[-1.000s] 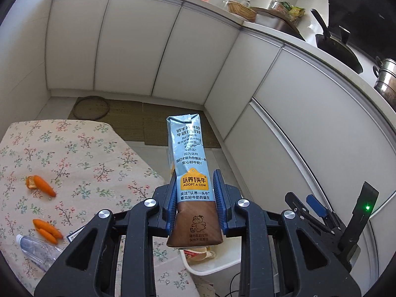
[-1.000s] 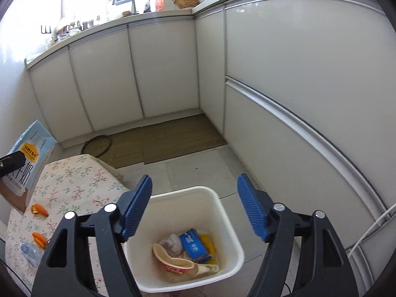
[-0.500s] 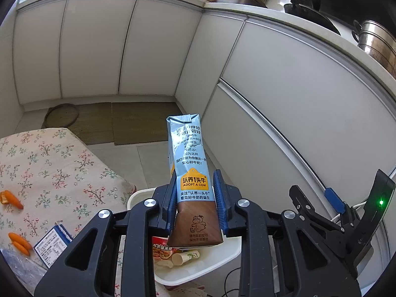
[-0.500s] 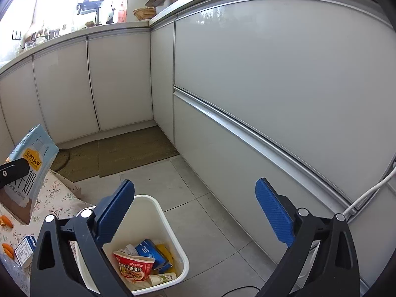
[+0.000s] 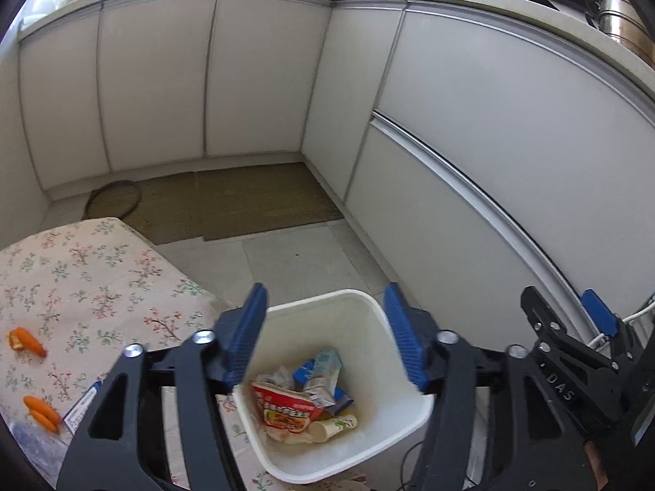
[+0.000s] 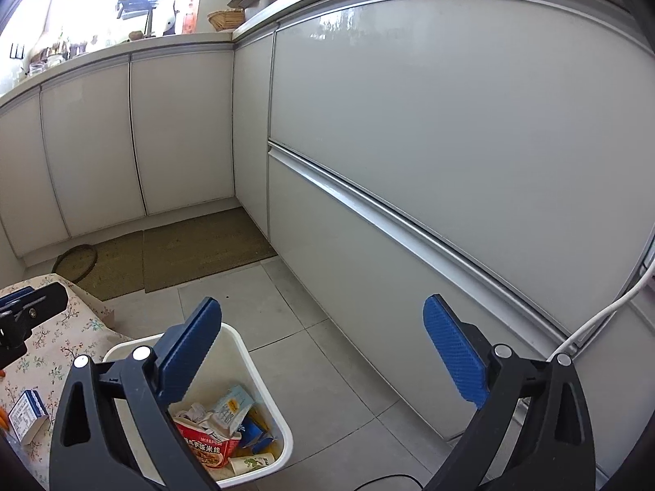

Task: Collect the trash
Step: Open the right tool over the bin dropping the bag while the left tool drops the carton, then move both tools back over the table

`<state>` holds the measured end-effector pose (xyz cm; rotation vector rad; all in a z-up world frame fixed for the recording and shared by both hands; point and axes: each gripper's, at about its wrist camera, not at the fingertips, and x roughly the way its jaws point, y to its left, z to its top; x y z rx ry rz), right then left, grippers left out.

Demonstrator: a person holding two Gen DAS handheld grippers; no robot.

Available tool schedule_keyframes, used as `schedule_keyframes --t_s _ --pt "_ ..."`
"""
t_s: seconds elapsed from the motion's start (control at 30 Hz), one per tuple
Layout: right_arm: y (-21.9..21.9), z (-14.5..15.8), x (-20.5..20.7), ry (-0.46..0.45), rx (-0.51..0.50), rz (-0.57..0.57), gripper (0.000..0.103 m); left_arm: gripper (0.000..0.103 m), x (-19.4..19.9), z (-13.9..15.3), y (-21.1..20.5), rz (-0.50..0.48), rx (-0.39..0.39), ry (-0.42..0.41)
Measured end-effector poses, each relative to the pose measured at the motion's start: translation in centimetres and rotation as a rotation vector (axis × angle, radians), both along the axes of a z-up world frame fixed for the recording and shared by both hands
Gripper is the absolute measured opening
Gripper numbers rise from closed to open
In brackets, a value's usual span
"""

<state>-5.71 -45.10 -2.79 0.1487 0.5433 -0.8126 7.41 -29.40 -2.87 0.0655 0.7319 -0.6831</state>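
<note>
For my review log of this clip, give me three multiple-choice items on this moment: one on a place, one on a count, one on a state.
1. Where does the milk carton lie?
A. in the white bin
B. on the floral tablecloth
C. on the floor mat

2. How many carrot pieces show on the floral tablecloth in the left wrist view?
A. one
B. three
C. six

3. How is the left gripper?
A. shut on the carton
B. open and empty
C. shut on a cup

Answers: 1 A, it rests on the other trash inside the white bin. 2 B, one lies apart and two lie side by side near the left edge. 3 B, its blue pads stand wide apart above the bin with nothing between them.
</note>
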Motion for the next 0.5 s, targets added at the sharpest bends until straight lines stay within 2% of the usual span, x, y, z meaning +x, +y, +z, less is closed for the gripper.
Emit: schedule_keyframes --t_s 0.03,0.17,0.27,0.5 --pt "0.3 0.1 0.0 -0.003 -0.005 0.002 0.096 0.083 -0.1 0.2 0.2 0.031 0.014 -0.030" --pt "1.4 0.4 0.3 -0.009 -0.030 0.016 0.096 0.095 -0.8 1.1 1.0 0.138 0.073 -0.131" --pt "2.0 0.7 0.5 -0.021 -0.031 0.027 0.096 0.096 -1.1 1.5 1.5 0.174 0.101 -0.169" --pt "4.2 1.4 1.5 -0.032 -0.045 0.070 0.096 0.096 -1.0 2.1 3.8 0.212 0.111 -0.166"
